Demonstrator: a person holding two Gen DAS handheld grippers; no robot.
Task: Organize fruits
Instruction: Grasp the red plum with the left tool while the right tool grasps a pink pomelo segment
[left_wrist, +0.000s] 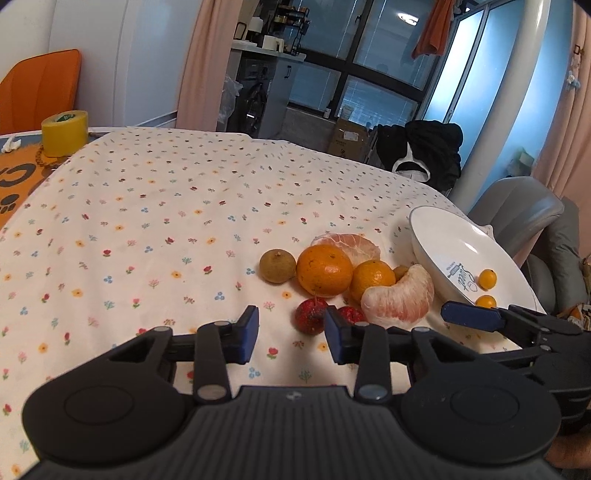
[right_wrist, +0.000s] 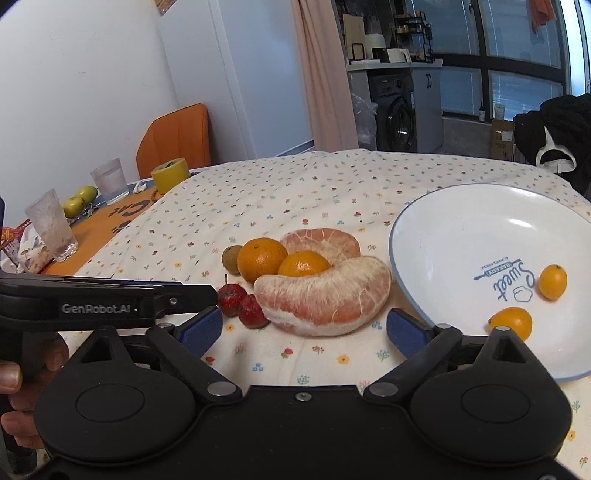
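My left gripper (left_wrist: 290, 334) and right gripper (right_wrist: 303, 330) both have jaws apart, holding nothing. The peeled pink pomelo piece (right_wrist: 325, 295) lies on the flowery table (left_wrist: 166, 206) before me, beside the white plate (right_wrist: 461, 229) holding two small orange kumquats (right_wrist: 552, 281).

You had two small kumquats (right_wrist: 552, 281) lying apart inside the white plate (right_wrist: 443, 236), near its blue lettering. Left of the plate, on the flowered cloth, a cluster lay together: two peeled pomelo wedges (right_wrist: 325, 299) curved around a small orange (right_wrist: 303, 264), a larger orange (right_wrist: 261, 258) touching it, a brownish round fruit (right_wrist: 231, 260) at the far left, and two red hawthorn-like fruits (right_wrist: 242, 301) in front.
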